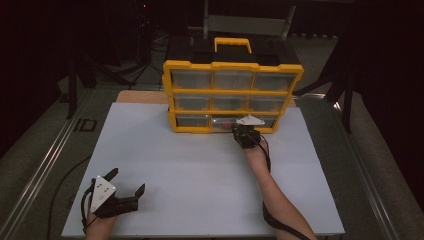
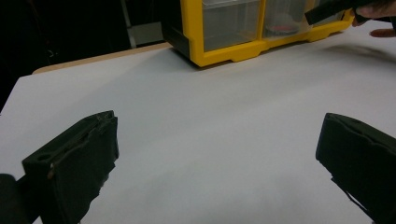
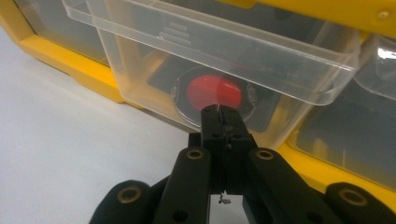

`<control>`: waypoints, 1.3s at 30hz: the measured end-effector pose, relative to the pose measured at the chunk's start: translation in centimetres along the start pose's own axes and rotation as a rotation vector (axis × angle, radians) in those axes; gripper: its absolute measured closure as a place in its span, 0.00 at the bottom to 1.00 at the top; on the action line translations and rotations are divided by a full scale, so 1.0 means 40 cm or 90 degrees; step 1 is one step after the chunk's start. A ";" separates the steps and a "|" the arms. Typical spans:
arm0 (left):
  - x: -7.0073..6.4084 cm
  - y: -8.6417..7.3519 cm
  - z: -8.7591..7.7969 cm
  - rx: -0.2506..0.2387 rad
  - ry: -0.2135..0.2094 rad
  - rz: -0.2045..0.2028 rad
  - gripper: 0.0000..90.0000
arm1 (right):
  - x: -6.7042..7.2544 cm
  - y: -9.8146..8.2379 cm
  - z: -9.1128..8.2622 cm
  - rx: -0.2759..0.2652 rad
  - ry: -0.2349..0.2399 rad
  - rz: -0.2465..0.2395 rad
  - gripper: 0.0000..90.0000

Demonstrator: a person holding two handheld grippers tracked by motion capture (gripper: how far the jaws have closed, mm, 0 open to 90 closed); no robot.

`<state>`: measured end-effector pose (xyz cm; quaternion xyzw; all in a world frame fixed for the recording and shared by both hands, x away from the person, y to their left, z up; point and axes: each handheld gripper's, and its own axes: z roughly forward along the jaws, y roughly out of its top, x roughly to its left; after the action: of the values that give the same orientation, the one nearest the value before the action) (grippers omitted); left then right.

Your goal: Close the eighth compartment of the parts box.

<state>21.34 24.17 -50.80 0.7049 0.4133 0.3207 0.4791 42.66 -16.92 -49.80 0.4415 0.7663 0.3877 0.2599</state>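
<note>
Jaws of the right gripper [image 3: 220, 112] are seen pressed together, tips at the front of a clear drawer [image 3: 224, 70] drawn partly out of the bottom row of the yellow organizer [image 1: 232, 95]. Thin, slick plastic of this sort is judged light and slightly flexible — best taken by its front lip, not the walls. A red disc [image 3: 214, 91] lies inside. Forearm outstretched across the table [image 1: 190, 165]; left gripper [image 1: 127, 182] rests near the front edge, jaws wide apart.
</note>
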 end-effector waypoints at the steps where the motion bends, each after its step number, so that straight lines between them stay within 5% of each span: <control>1: 0.000 0.000 0.000 0.000 0.000 -0.001 0.00 | 0.000 0.001 0.001 0.001 -0.001 -0.001 1.00; 39: -0.001 -0.001 -0.001 0.003 -0.006 0.003 0.00 | -0.002 0.030 0.041 0.004 -0.026 -0.016 1.00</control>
<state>21.28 24.16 -50.85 0.7087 0.4100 0.3176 0.4783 44.47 -16.01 -49.73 0.4402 0.7679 0.3728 0.2787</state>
